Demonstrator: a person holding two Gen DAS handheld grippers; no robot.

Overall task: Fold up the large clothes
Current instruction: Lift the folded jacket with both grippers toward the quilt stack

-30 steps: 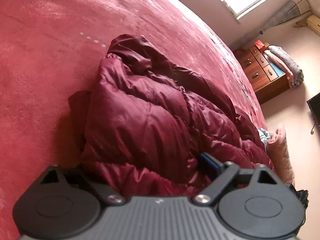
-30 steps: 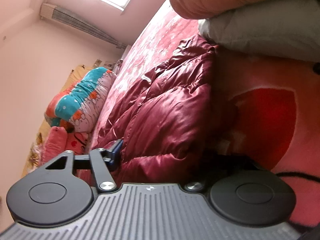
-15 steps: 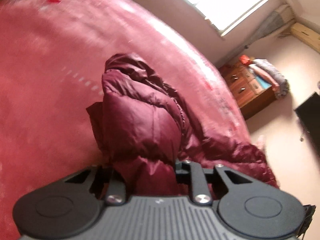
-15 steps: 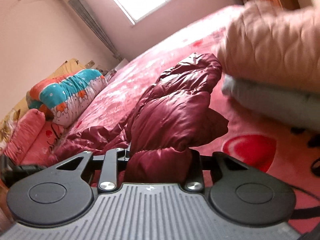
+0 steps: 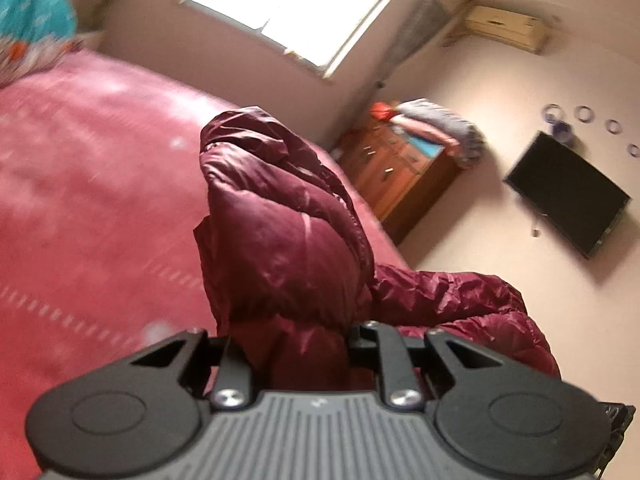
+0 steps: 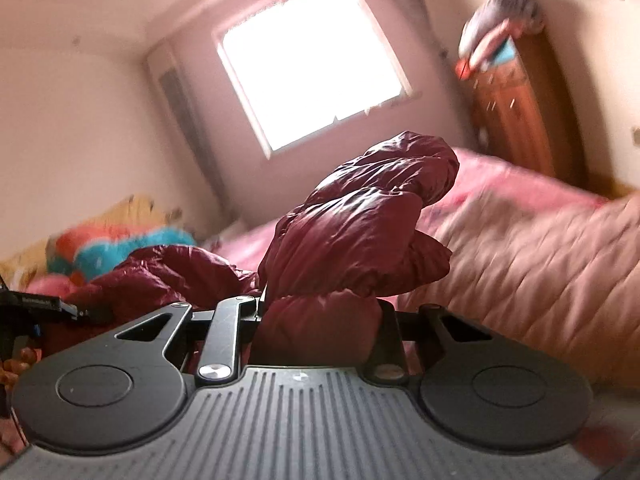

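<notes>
Gripping bunched folds of the maroon down jacket, the left gripper and right gripper have pinched nearly closed, jacket ballooning ahead of both jaws; slick padding could squirm free if lifted further.

My left wrist camera looks close along its gripper across the pink bed, my right wrist camera nearly level over its own, both sharing the maroon jacket, window and wooden dresser.
</notes>
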